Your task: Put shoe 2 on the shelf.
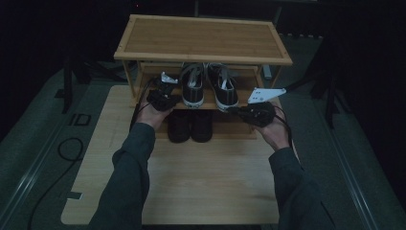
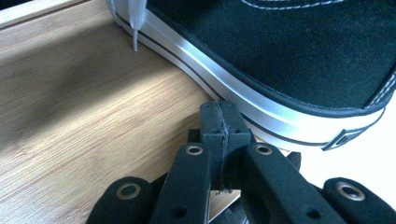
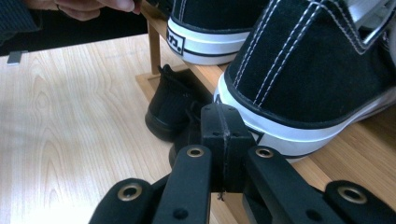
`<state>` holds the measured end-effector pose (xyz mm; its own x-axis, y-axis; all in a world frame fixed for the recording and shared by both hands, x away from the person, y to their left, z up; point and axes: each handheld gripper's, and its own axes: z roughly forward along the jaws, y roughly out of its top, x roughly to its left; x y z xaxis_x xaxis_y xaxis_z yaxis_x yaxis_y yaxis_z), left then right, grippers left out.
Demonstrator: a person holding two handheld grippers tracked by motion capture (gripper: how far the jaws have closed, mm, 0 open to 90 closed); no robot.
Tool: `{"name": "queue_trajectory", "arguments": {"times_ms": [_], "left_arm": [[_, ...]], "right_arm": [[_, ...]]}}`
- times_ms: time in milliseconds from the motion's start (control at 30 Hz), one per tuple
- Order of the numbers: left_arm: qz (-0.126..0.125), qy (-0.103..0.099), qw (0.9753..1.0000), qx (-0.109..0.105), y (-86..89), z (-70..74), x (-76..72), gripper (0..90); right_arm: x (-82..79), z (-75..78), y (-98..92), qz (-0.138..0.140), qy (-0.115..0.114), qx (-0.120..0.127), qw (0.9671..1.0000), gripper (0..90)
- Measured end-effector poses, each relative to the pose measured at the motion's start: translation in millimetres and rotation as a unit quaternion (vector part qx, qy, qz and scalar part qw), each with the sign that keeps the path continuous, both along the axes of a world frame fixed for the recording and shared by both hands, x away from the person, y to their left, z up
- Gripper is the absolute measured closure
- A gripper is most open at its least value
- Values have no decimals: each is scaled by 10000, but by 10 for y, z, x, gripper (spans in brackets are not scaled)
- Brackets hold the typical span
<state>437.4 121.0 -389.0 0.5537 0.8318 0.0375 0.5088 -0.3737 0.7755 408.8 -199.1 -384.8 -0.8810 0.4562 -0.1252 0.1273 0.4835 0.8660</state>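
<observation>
A: Left claw (image 1: 163, 96)?
B: Jaws pressed flat together, nothing between them. Tip just beside the white rubber sole of the left sneaker (image 2: 280, 60), close to touching, over the bamboo board of the middle shelf (image 2: 84, 116). A lace end (image 2: 135, 28) hanging down at that sneaker's edge.

A: Right claw (image 3: 219, 135)?
B: Same: jaws fully closed on each other, holding nothing. Tip right at the heel of the right sneaker (image 3: 308, 70); contact impossible to judge.

A: Whereabouts of the sneakers?
B: Side by side on the middle shelf of the wooden shoe rack (image 1: 203, 40), heels toward the person, white laces and white soles. Left sneaker near the left claw, right sneaker near the right claw.

A: Below them?
B: Pair of black shoes (image 1: 190, 127) on the lowest shelf, also side by side, heels outward.

A: And the rack itself?
B: Standing at the far end of the light wooden bench (image 1: 206, 177). Both forearms in dark sleeves reaching in from the near edge, one hand behind each claw.
</observation>
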Motion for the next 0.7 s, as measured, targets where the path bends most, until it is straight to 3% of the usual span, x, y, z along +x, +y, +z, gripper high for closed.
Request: {"name": "queue_trajectory", "arguments": {"times_ms": [267, 400, 700], "left_arm": [[6, -3, 10000, -27, 1, -3, -2, 900], [17, -2, 10000, -30, 0, -3, -3, 900], [28, 12, 10000, -26, -2, -2, -2, 900]], "right_arm": [[10, -8, 159, 83, -31, -73, 9999, 900], [36, 5, 315, 106, -109, -271, 9995, 900], [56, 2, 351, 99, -125, -339, 9993, 900]]}}
